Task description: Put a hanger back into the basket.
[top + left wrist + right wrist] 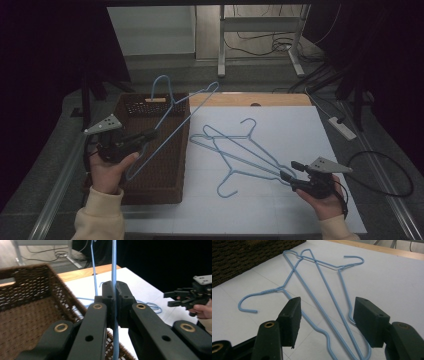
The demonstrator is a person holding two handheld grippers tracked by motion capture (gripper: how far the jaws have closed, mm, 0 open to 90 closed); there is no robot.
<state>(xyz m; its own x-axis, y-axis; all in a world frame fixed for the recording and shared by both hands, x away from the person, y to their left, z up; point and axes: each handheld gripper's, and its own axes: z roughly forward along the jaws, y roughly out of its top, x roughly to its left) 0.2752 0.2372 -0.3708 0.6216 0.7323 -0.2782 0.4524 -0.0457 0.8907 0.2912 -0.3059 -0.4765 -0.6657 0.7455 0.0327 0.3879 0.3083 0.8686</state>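
Note:
My left gripper is shut on the wire of a blue hanger and holds it tilted over a brown wicker basket. In the left gripper view the wire runs upright between the closed pads. Two more blue hangers lie crossed on the white sheet. My right gripper is open at their near right ends. In the right gripper view its jaws stand apart on either side of the hangers' corners, low over the sheet, pads clear of the wires.
The basket stands on the table's left side, next to the white sheet. A wooden table edge runs behind the sheet. A white power strip and cables lie off to the right.

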